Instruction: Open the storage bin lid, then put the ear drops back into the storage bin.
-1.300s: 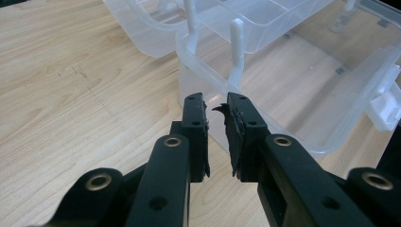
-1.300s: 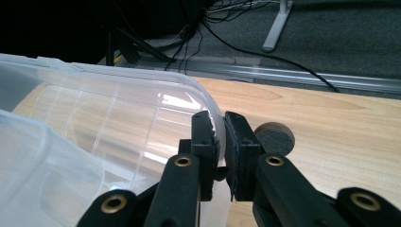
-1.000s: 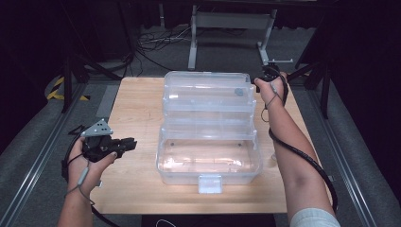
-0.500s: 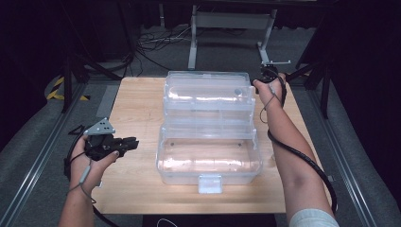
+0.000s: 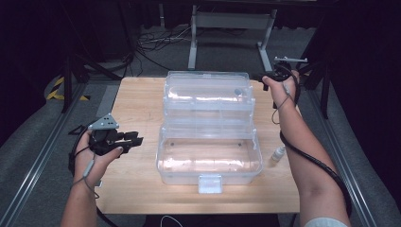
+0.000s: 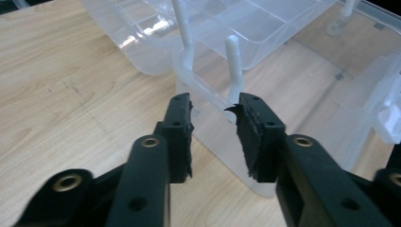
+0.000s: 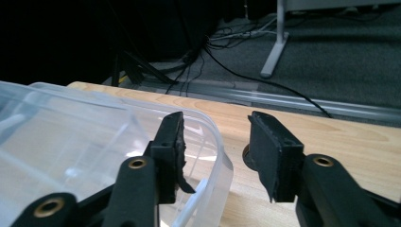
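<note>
Across the middle of the light wooden tabletop (image 5: 137,189) a clear plastic tiered organiser box (image 5: 208,127) is sitting opened out, its divided upper trays stepped back toward the far edge and its deep bottom tub (image 5: 209,161) lying nearest me with a white latch tab (image 5: 210,183) at the front. I am judging it light and thin-walled: stiff along the rims and corners, springy across the broad panels, and slick enough for hard pads to slide on. The white swing arms (image 6: 234,66) joining the tiers are looking slender, so I am treating them as the fragile part and would rather be pinching a rim or corner than a flat wall.

My left tool (image 6: 215,127) is hovering with its jaws parted and nothing between them, just beside the tub's left wall, near one of those arms. My right tool (image 7: 215,151) is also standing open and empty at the far right corner of the top tray (image 7: 94,142), one jaw over its rounded rim. A small pale bottle (image 5: 278,153) is resting on the tabletop beside the tub's right side.
</note>
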`<action>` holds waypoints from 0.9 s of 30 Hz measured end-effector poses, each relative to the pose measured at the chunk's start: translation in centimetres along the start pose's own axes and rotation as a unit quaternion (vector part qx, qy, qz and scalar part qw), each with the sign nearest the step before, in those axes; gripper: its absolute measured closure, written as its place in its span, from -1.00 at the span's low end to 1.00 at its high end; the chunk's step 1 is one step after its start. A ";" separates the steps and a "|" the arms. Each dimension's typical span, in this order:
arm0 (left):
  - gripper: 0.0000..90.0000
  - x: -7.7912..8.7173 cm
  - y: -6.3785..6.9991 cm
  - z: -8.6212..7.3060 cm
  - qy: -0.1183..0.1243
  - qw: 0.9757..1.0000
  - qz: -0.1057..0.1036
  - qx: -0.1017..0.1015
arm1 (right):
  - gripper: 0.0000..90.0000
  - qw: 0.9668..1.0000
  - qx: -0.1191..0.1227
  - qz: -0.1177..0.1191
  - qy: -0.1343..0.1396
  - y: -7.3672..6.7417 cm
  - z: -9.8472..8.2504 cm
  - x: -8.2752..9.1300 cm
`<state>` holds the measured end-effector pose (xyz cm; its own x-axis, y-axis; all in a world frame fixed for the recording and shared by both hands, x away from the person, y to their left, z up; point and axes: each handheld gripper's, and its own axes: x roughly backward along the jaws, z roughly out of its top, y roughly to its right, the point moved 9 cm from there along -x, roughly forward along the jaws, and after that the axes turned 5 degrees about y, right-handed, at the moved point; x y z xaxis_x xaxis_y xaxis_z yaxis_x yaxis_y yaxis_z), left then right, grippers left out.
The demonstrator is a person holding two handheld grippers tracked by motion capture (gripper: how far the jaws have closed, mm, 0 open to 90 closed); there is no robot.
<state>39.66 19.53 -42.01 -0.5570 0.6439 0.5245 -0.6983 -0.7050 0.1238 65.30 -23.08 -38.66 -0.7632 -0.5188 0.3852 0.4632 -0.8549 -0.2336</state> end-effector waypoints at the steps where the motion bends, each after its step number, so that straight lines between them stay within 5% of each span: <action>1: 0.35 -0.1 -0.1 0.1 0.001 1.000 -0.001 0.002 | 0.20 1.000 0.004 0.003 0.004 -0.1 0.2 0.5; 8: 0.13 -0.7 -0.4 1.0 0.004 1.000 -0.009 0.026 | 0.14 0.999 0.025 0.033 0.024 -1.8 1.1 4.6; 19: 0.00 -1.4 -0.3 1.7 0.003 1.000 -0.010 0.021 | 0.05 0.996 0.061 0.059 0.031 -3.4 0.8 10.6; 27: -0.02 -1.4 -0.2 1.6 0.001 1.000 -0.011 0.022 | 0.01 0.994 0.081 0.076 0.011 -4.1 -1.0 13.9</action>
<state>41.25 18.29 -41.38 -0.5424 0.6605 0.5192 -0.6899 -0.7028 0.1734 52.36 -26.81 -33.26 -0.6882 -0.6428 0.3365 0.6383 -0.7569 -0.1404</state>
